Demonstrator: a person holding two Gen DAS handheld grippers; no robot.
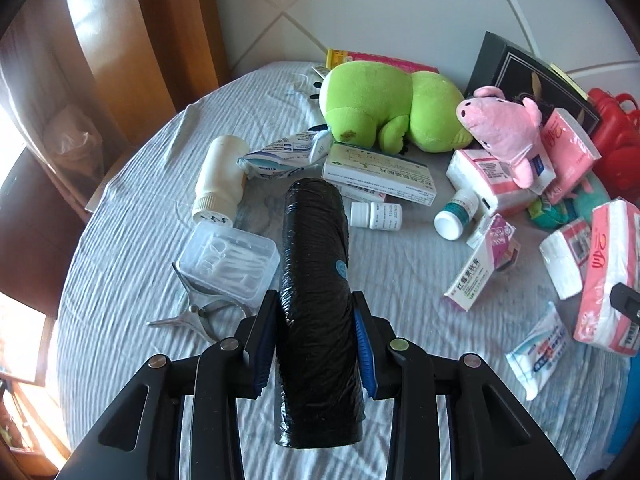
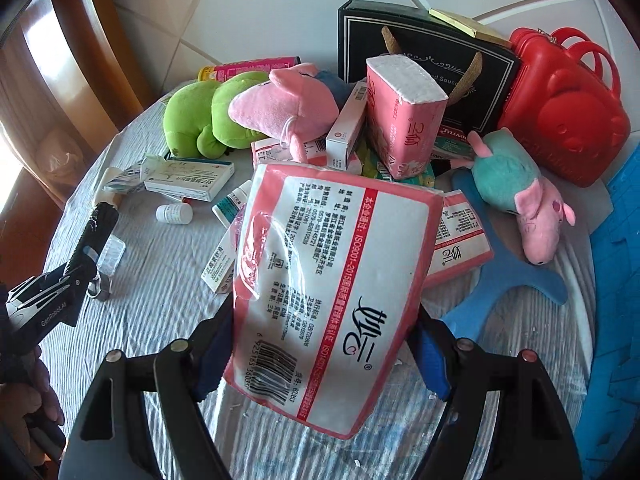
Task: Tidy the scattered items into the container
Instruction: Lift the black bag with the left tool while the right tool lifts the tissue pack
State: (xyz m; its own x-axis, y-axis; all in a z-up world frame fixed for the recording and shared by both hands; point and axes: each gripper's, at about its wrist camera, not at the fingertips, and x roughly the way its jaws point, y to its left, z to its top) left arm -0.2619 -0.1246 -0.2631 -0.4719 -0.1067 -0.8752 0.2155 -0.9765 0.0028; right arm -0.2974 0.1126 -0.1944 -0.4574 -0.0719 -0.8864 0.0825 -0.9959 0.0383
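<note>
My left gripper (image 1: 316,344) is shut on a black roll of bin bags (image 1: 316,280), held above the grey cloth; it also shows at the left of the right wrist view (image 2: 90,236). My right gripper (image 2: 324,348) is shut on a pink and white tissue pack (image 2: 328,280), lifted above the table. A red bear-shaped case (image 2: 560,112) and a black gift bag (image 2: 420,48) stand at the back right. Scattered items include a green plush (image 1: 384,104), a pink pig plush (image 1: 504,128), medicine boxes (image 1: 380,172) and pill bottles (image 1: 376,216).
A clear plastic box (image 1: 228,264) and metal tongs (image 1: 196,316) lie left of the roll. A white bottle (image 1: 222,180) lies behind them. More tissue packs (image 1: 608,272) lie right. A blue foam shape (image 2: 504,288) and teal pig plush (image 2: 516,196) lie right. Wooden furniture (image 1: 120,40) stands left.
</note>
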